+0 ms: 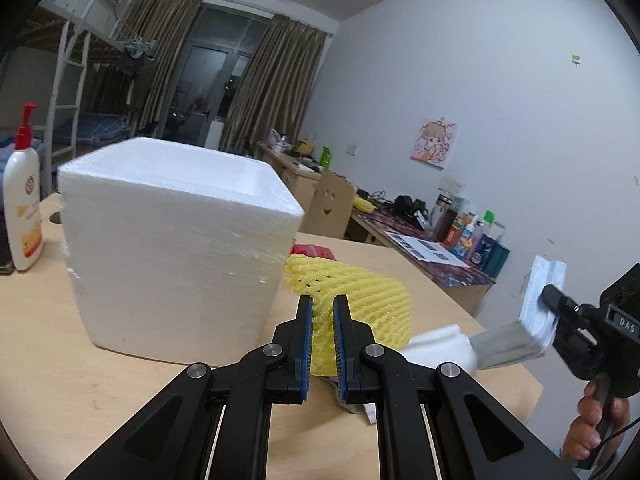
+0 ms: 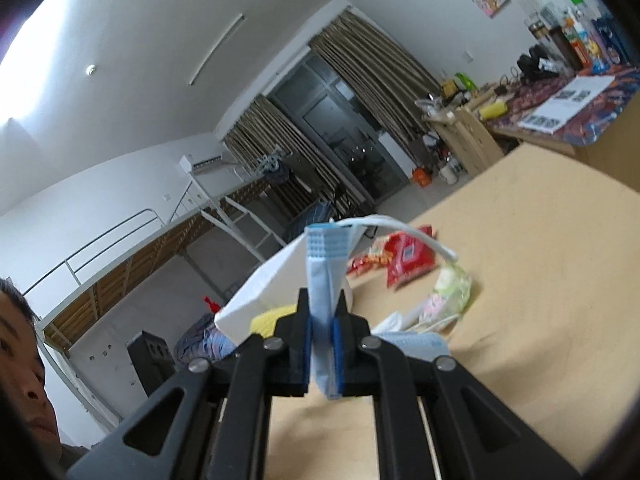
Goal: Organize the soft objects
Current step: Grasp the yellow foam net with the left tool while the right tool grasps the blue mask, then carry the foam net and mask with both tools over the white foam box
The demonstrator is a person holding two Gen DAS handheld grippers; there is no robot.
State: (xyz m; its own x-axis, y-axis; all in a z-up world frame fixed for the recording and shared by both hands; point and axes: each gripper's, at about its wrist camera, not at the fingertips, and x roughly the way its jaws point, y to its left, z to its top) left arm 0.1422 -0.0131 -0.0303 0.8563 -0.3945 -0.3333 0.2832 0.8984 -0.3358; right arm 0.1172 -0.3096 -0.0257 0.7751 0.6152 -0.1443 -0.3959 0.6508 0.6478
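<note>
My left gripper (image 1: 323, 305) is shut on a yellow foam fruit net (image 1: 360, 300) that lies on the wooden table right of a white styrofoam box (image 1: 172, 248), open at the top. My right gripper (image 2: 323, 300) is shut on a folded light blue face mask (image 2: 325, 264) and holds it above the table; in the left wrist view it (image 1: 546, 294) shows at the right with the mask (image 1: 536, 308) hanging from it. The box (image 2: 264, 284) and the net (image 2: 268, 320) show behind the mask.
A white cloth (image 1: 440, 346) lies right of the net. A lotion pump bottle (image 1: 23, 200) stands left of the box. Red snack packets (image 2: 404, 258) and a pale green bag (image 2: 448, 290) lie further along the table (image 2: 540, 280). A cluttered desk (image 1: 420, 240) stands by the wall.
</note>
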